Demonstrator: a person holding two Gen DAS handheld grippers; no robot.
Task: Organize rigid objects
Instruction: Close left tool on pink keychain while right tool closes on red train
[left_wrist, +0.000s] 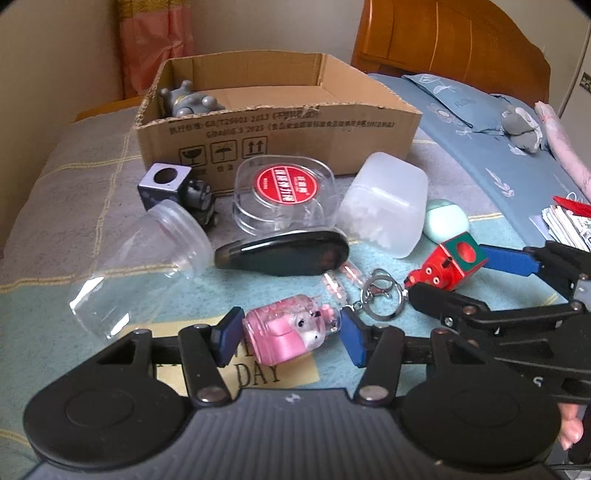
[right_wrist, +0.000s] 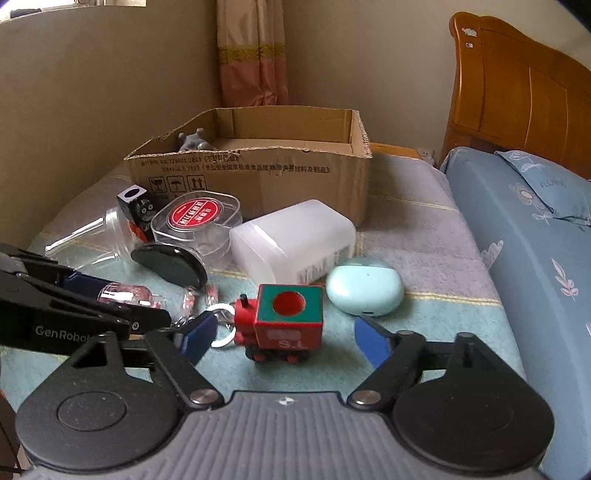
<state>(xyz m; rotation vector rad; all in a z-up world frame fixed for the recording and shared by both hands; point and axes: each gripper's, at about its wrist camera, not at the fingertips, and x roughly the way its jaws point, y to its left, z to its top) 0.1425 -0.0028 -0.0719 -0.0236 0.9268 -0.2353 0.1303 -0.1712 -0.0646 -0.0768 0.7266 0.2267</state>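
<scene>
We have the left gripper (left_wrist: 286, 338) clamped on the pink bottle keychain (left_wrist: 291, 330), pads on its two ends so the ring and chain trail free. The right gripper (right_wrist: 286, 334) stands open astride the red toy train (right_wrist: 282, 321), pads clear of both sides — set to take it across the body, we judge. Both toys lie on the bedspread (right_wrist: 424, 258) in front of the cardboard box (right_wrist: 258, 173), whose open top faces us and already holds what looks like a grey figure (right_wrist: 195, 142) — the view there is poor.
</scene>
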